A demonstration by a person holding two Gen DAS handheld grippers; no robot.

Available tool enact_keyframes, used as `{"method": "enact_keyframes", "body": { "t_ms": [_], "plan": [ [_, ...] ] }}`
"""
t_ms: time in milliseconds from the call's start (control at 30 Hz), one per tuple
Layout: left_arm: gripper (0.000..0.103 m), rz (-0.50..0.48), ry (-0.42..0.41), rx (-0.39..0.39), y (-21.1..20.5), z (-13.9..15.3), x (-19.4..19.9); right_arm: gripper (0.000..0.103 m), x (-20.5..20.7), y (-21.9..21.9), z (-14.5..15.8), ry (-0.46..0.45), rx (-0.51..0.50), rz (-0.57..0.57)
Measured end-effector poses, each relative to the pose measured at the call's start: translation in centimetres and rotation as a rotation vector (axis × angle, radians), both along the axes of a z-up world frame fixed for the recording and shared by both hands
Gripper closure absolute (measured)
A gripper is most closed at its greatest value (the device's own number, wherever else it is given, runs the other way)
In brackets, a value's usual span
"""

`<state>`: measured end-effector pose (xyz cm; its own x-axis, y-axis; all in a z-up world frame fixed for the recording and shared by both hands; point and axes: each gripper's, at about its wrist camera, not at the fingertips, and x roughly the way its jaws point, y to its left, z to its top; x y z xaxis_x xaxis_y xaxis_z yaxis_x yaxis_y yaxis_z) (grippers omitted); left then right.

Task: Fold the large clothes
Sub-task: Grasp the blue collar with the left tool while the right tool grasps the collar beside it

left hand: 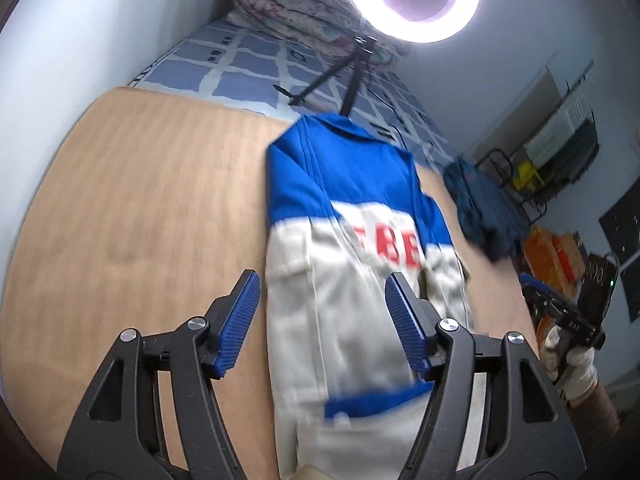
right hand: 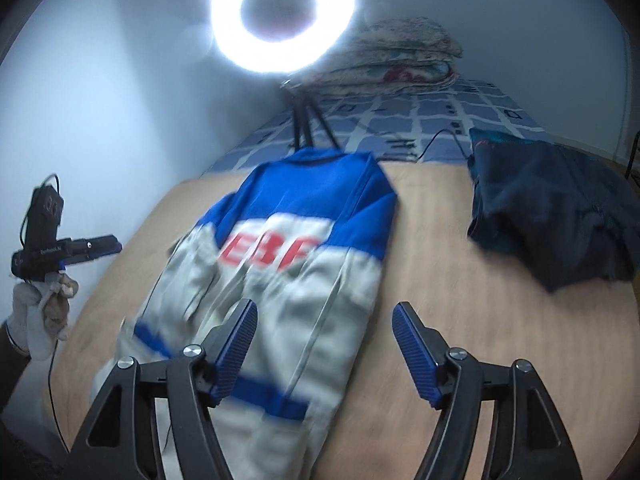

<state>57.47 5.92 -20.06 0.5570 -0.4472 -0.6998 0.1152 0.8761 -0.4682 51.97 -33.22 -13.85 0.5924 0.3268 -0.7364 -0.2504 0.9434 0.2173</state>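
Room: white walls; I see a bed [right hand: 420, 128] with a blue-and-white checked cover behind the counter [left hand: 140, 208], and a folded floral quilt [right hand: 400, 56] at its far end.
Lighting: a ring light [right hand: 282, 12] on a black tripod [right hand: 304, 128] stands at the counter's far edge and glares into both views.
Counter: pale wood grain, bare to the left of the garment in my left wrist view.
Jacket [left hand: 360, 280]: blue upper part, grey-white lower part, red lettering across the middle; it lies flat with sleeves folded inward, collar toward the bed, hem toward me.
Dark garment [right hand: 548, 216]: navy, crumpled, on the counter's right side, well apart from the jacket.
Left tool [left hand: 322, 324]: jaws spread, nothing between the pads; I hold it above the jacket's lower half.
Right tool [right hand: 324, 348]: jaws spread and empty, above the jacket's right edge and the bare counter.
Hands: each wears a white glove [right hand: 36, 312]; the other tool shows at each view's side.
Image quality: motion blur on fabric and counter.
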Motion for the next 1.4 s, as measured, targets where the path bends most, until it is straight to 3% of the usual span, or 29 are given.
{"method": "enact_keyframes", "body": {
  "t_ms": [433,700,833,900,1067,1167,1233,1333,1400],
  "plan": [
    [0.036,0.060,0.065,-0.007,1.1,-5.7,13.4,0.031,15.0,-0.1,-4.5,0.025,0.002,-0.009],
    [0.036,-0.040,0.079,0.058,-1.4,-8.3,19.1,0.031,21.3,0.5,-8.2,0.062,-0.038,0.013],
    [0.036,-0.093,0.081,0.110,-3.6,-9.2,20.9,0.032,24.2,0.6,-9.4,0.073,-0.016,0.024],
    [0.036,-0.121,0.057,0.172,-4.9,-9.3,21.4,0.032,25.5,1.1,-10.2,0.090,-0.026,0.046],
    [0.038,-0.181,0.026,0.273,-7.0,-9.6,22.1,0.043,26.8,2.7,-12.0,0.111,-0.020,0.096],
    [0.056,-0.182,0.002,0.283,-7.4,-9.7,22.2,0.064,27.0,3.2,-12.3,0.108,-0.016,0.129],
    [0.085,-0.162,0.001,0.279,-7.3,-9.7,22.1,0.077,27.0,3.4,-12.2,0.112,-0.011,0.139],
    [0.098,-0.150,-0.019,0.293,-7.4,-9.4,21.7,0.090,26.5,4.2,-11.8,0.093,-0.056,0.141],
    [0.100,-0.144,-0.047,0.322,-7.8,-9.0,21.2,0.096,26.1,4.9,-11.2,0.072,-0.089,0.131]
  ]
}}
